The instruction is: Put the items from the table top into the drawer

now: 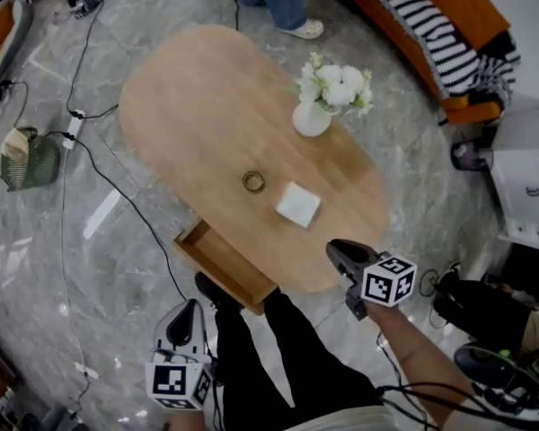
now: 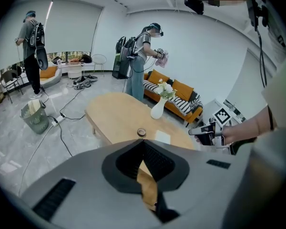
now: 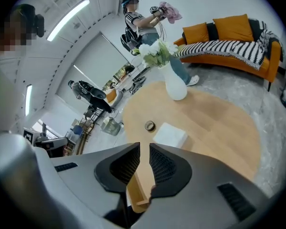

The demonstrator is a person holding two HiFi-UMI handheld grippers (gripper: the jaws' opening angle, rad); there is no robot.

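Jaws of the left gripper [image 2: 143, 143] meet at the tips with nothing between them; those of the right gripper [image 3: 144, 148] stand a narrow slit apart, likewise empty. Both hang by the near edge of the table [image 1: 189, 97], with the open drawer [image 1: 223, 263] roughly between them. On the top lie a ring [image 1: 253, 181], a white square [image 1: 298, 204] near it, and a vase [image 1: 312, 119] farther off. Nothing looks stowed yet, so this reads as the approach to a first pick: the right gripper, nearest the square, must open wider and reach over it.
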